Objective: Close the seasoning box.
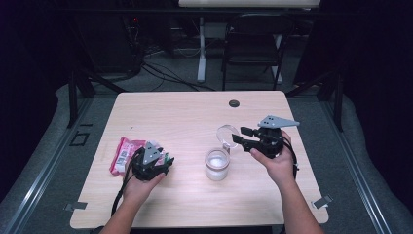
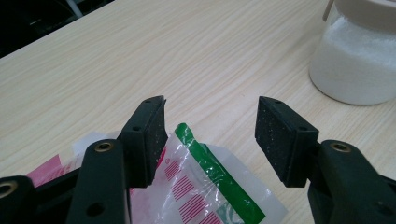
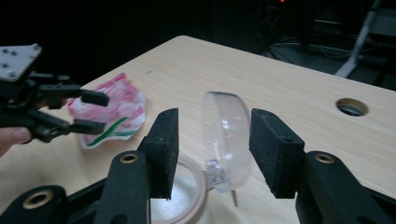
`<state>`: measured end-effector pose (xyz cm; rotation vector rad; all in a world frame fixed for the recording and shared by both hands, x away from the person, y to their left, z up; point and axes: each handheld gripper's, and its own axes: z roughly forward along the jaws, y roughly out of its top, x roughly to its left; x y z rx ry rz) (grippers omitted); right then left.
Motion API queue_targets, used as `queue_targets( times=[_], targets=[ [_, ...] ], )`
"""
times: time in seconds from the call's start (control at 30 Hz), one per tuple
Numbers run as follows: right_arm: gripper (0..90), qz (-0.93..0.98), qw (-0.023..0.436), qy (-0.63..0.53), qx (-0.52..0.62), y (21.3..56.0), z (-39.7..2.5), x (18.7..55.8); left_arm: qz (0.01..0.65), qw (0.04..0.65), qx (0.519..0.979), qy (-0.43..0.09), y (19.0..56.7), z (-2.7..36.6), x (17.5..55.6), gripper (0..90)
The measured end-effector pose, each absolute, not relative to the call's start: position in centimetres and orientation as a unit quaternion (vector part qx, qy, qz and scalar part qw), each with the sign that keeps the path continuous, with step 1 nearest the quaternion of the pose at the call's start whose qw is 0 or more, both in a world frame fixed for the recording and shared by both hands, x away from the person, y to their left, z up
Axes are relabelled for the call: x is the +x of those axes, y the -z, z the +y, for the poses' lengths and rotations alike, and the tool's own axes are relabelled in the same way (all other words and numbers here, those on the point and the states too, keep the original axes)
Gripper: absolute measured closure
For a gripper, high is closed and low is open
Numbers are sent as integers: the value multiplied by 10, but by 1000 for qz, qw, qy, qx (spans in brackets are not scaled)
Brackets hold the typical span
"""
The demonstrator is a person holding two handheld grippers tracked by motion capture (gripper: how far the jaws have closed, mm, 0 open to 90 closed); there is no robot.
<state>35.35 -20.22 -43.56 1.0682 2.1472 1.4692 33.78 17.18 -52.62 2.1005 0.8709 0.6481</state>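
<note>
A glass jar (image 1: 216,165) of white granules stands at the table's middle, its clear hinged lid (image 1: 227,132) flipped up. My right gripper (image 1: 238,136) is open with its jaws on either side of that upright lid (image 3: 226,140), above the jar's rim (image 3: 189,196). Red-and-white packets (image 1: 122,152) lie at the left; one has a green strip (image 2: 219,179). Just over them my left gripper (image 1: 165,161) is open, its jaws straddling the green-edged packet (image 2: 196,196) without closing on it. The jar (image 2: 355,65) is at the upper right of the left gripper view.
The wooden table (image 1: 185,117) has a round cable hole (image 1: 234,103) near its far edge. Behind it stand a black folding chair (image 1: 253,44) and a white desk leg (image 1: 201,53). Dark curtains flank both sides.
</note>
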Motion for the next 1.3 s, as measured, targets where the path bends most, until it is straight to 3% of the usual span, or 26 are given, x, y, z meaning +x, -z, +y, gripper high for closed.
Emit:
queue_targets(
  times=[0.13,0.43,0.8,1.07,1.3],
  targets=[
    [536,747,164,-506,399,440,-211,359,342,378,822,-255,526,173,337,435],
    [738,724,168,-507,437,452,-226,373,350,377,817,-261,526,180,333,435],
    [860,729,169,-487,450,465,-226,387,359,377,813,-260,525,187,328,459],
    [876,732,160,-483,453,472,-224,392,367,392,810,-235,518,182,329,570],
    [869,732,159,-484,453,474,-223,394,329,381,831,-236,507,157,331,682]
  ],
)
